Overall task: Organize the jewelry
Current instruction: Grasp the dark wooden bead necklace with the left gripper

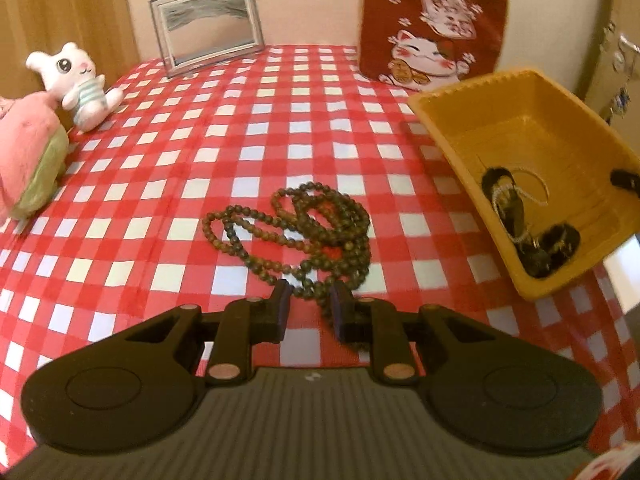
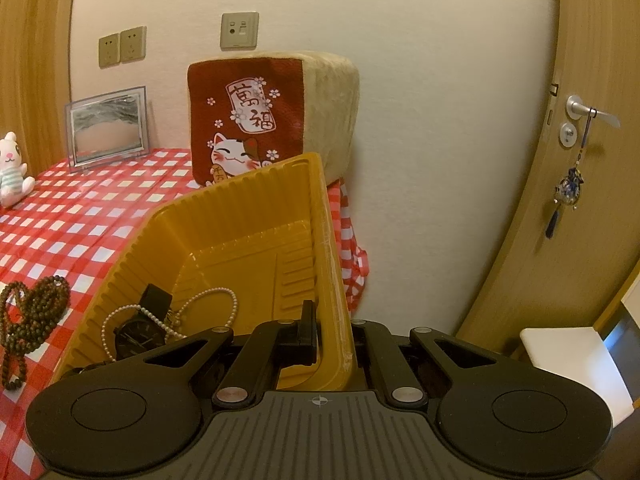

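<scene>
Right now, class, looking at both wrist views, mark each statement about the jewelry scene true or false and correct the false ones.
1. The right tool is clamped on the yellow tray wall. True.
2. The bead necklace lies inside the tray. False: it lies on the checked tablecloth beside the tray.
3. A watch and a pearl strand are in the tray. True.
4. The left tool is shut tight on the beads. False: its fingers stand apart, near the necklace's closest loop.
5. The tablecloth is blue. False: red and white.
</scene>
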